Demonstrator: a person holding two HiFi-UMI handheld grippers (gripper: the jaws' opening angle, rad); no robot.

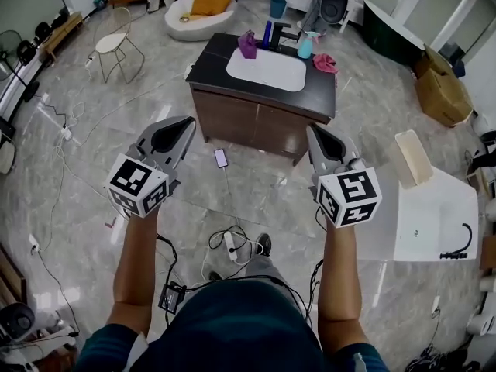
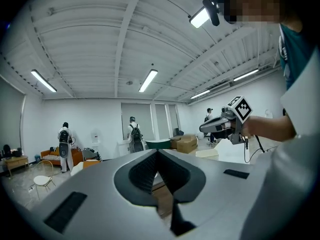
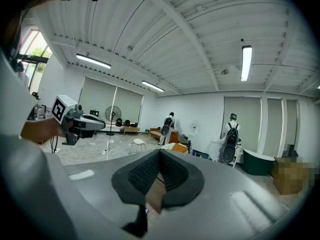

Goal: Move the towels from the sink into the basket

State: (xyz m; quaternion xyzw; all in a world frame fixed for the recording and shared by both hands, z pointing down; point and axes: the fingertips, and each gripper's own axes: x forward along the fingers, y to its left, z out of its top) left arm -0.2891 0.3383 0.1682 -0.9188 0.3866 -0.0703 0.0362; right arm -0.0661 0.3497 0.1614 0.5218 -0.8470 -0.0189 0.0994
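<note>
While both grippers are held side by side in the lower half of the head view, above a grey marble floor (image 1: pixel 93 161), nothing is gripped by either. The left gripper (image 1: pixel 184 127) is seen left of centre with its jaws closed. In the left gripper view its ribbed pads (image 2: pixel 144 172) are shown meeting along one line, with nothing caught between them. The right gripper (image 1: pixel 316 135) is seen right of centre, likewise closed, and in the right gripper view its pads (image 3: pixel 145 172) are pressed together on nothing.

A dark vanity (image 1: pixel 240 118) is placed at upper centre of the head view, well apart from both grippers. A white sink (image 1: pixel 266 70) is set into its black countertop (image 1: pixel 208 67). A purple towel (image 1: pixel 248 44) is bunched on the countertop at the upper left corner of the sink, beside a dark tap (image 1: pixel 284 32). A pink towel (image 1: pixel 325 63) is laid on the countertop just right of the sink, next to a teal cup (image 1: pixel 306 46).

A phone (image 1: pixel 221 158) is left on the floor in front of the vanity. A cream container (image 1: pixel 414 158) is seen on a white table (image 1: pixel 434 215) at the right edge; whether it is the basket cannot be told.
</note>
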